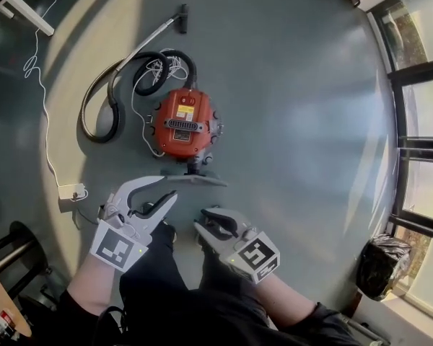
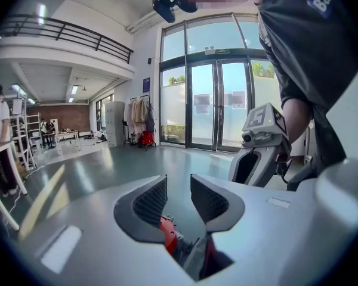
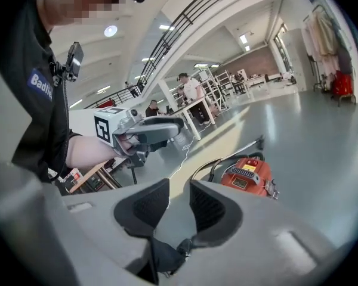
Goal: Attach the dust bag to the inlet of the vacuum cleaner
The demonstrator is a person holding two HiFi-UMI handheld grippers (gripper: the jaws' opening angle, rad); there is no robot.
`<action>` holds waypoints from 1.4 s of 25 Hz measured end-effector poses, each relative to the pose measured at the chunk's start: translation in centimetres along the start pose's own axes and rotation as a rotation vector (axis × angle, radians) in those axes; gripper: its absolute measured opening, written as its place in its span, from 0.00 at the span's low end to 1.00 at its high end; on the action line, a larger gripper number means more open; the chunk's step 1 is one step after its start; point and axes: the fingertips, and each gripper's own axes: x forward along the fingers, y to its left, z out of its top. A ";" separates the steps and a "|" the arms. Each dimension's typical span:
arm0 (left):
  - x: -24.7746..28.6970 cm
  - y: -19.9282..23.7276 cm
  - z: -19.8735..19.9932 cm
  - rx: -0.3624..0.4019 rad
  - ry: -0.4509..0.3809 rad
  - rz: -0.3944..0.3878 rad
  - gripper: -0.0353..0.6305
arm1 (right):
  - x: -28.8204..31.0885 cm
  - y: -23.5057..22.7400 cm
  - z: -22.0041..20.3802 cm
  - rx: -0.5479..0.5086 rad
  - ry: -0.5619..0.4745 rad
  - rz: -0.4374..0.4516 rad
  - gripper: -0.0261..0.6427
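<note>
A red round vacuum (image 1: 182, 123) is sitting on a grey floor (image 1: 296, 107), seen from above by a person who is holding a gripper in each hand. Its hose (image 1: 114, 96) is curling away to the left.

The left gripper (image 2: 178, 190) is standing partly open. Its two dark ribbed pads (image 2: 149, 201) are facing each other across a clear gap. Nothing is lying between them and they are touching nothing. Only floor and a sliver of the red vacuum are showing through the gap.

The right gripper (image 3: 179, 196) is also standing partly open, with a similar gap between its pads. It is gripping nothing and touching nothing, and bare floor is showing between its jaws.

In the head view both grippers are hanging in the air in front of the person's dark trousers (image 1: 166, 294). They are side by side but apart, and both are pointing toward the vacuum, which is sitting just beyond them.

A thin flat grey piece (image 1: 196, 179) is lying at the vacuum's near edge, between it and the grippers. What it is cannot be told. A white plug block (image 1: 71, 191) is lying on the floor at the left. A black bag (image 1: 382, 265) is resting by the windows at the right.
</note>
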 end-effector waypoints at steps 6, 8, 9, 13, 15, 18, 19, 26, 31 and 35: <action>-4.1 -4.2 4.4 -0.039 0.036 0.000 0.27 | -5.1 1.5 -1.2 0.098 -0.061 -0.036 0.18; -5.3 -5.4 5.7 -0.076 0.034 0.012 0.27 | -6.5 2.2 -0.7 0.105 -0.097 -0.045 0.18; -5.8 -5.9 6.4 -0.101 0.028 0.020 0.27 | -7.2 2.7 0.0 0.093 -0.121 -0.043 0.18; -7.4 -7.4 9.8 -0.165 -0.003 0.077 0.27 | -10.3 5.4 3.5 -0.053 -0.167 -0.012 0.18; -7.9 -8.2 12.0 -0.169 -0.016 0.095 0.27 | -11.7 6.4 5.0 -0.145 -0.160 0.004 0.18; -8.1 -9.4 15.2 -0.162 -0.043 0.125 0.27 | -13.9 7.2 7.2 -0.212 -0.173 0.030 0.18; -8.3 -9.8 16.2 -0.155 -0.053 0.135 0.27 | -14.6 7.6 7.9 -0.231 -0.178 0.043 0.18; -11.0 -13.4 20.5 -0.126 -0.115 0.153 0.27 | -16.9 11.9 9.8 -0.380 -0.180 0.112 0.18; -14.2 -15.5 19.9 -0.136 -0.149 0.125 0.27 | -16.8 14.5 10.2 -0.409 -0.181 0.071 0.18; -17.0 -17.0 18.8 -0.119 -0.173 0.086 0.27 | -16.5 17.4 10.6 -0.415 -0.197 0.011 0.18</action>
